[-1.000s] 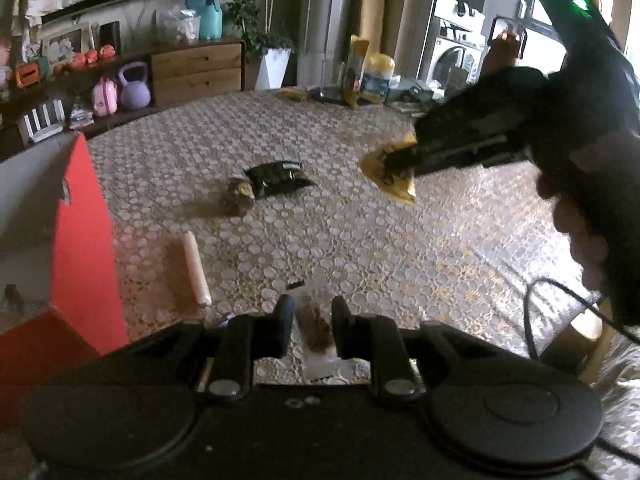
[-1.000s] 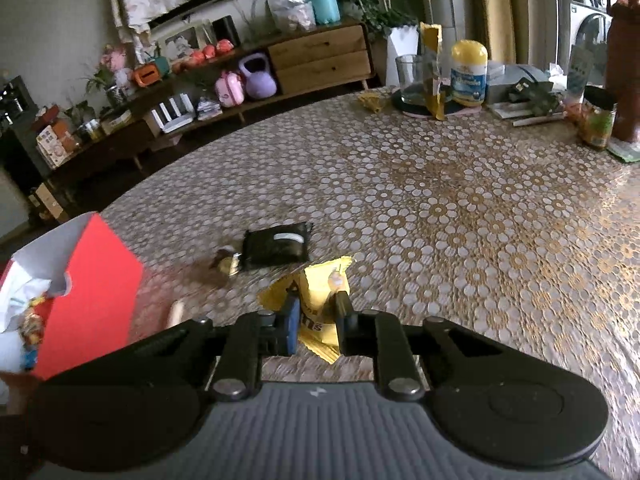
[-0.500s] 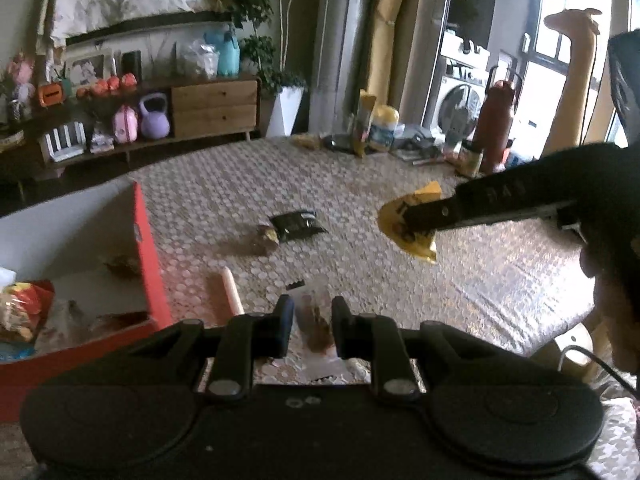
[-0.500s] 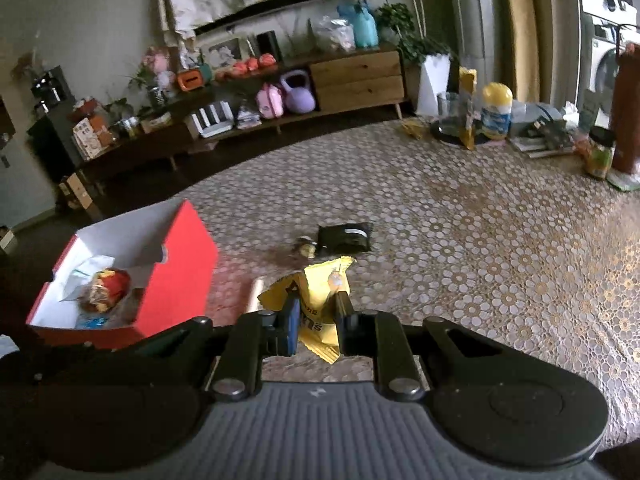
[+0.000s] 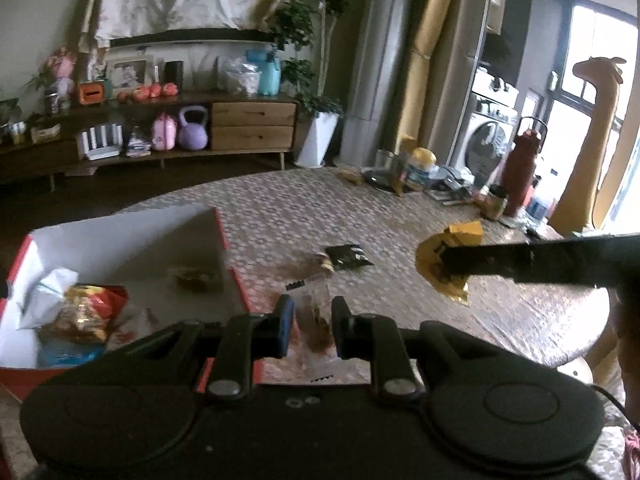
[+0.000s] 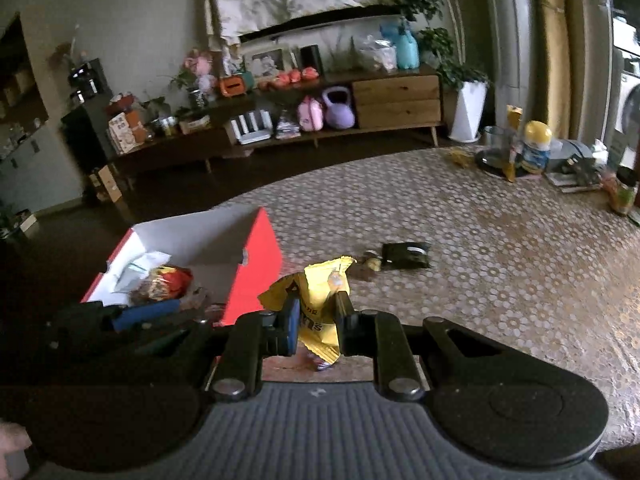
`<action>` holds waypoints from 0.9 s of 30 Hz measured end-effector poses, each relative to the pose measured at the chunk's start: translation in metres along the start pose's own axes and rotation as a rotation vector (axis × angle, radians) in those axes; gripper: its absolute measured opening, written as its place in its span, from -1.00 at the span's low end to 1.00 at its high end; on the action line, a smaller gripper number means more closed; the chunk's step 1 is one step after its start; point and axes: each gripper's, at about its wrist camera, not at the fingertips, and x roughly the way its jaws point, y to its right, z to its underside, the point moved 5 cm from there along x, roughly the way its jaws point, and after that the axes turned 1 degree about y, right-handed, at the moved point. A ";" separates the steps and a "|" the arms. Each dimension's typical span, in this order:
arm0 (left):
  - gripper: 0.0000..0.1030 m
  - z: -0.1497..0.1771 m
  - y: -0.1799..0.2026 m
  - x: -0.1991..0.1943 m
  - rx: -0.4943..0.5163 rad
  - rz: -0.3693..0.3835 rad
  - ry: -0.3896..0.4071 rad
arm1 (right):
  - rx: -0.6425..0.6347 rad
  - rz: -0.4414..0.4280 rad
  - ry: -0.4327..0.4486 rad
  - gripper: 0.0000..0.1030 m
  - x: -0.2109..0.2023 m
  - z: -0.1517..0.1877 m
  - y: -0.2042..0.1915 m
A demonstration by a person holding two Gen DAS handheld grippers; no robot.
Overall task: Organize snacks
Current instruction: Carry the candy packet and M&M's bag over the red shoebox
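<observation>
Red box (image 6: 256,264) is sitting open on the patterned table (image 6: 500,272), snacks inside. Right gripper (image 6: 316,320) is pinching a yellow packet (image 6: 320,300), held just right of the box. Left gripper (image 5: 308,320) is pinching a clear packet (image 5: 316,316) beside the box's right wall. Black packet (image 5: 348,257) is lying farther right on the table.

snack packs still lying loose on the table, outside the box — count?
2: a black packet mid-table and a small brownish pack touching its left end. The yellow packet and clear packet are held in tongs, not lying. The grippers may hide more.
</observation>
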 end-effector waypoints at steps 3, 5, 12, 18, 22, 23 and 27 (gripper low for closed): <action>-0.66 -0.005 -0.015 -0.007 -0.008 -0.022 0.011 | -0.019 -0.019 0.001 -0.66 0.002 -0.002 -0.019; -0.66 -0.009 -0.027 -0.010 -0.017 -0.038 0.018 | -0.030 -0.032 0.000 -0.66 0.004 -0.004 -0.031; -0.66 -0.021 -0.067 -0.018 -0.045 -0.083 0.009 | -0.070 -0.079 -0.017 -0.66 0.021 -0.007 -0.075; -0.66 -0.028 -0.100 -0.019 -0.059 -0.118 0.004 | -0.095 -0.101 -0.041 -0.66 0.045 -0.010 -0.104; -0.66 -0.029 -0.122 -0.015 -0.067 -0.147 -0.012 | -0.115 -0.105 -0.068 -0.66 0.067 -0.009 -0.121; -0.66 -0.029 -0.128 -0.012 -0.070 -0.152 -0.018 | -0.122 -0.106 -0.077 -0.66 0.073 -0.008 -0.125; -0.66 -0.027 -0.148 0.000 -0.080 -0.174 -0.043 | -0.140 -0.095 -0.107 -0.65 0.100 -0.005 -0.135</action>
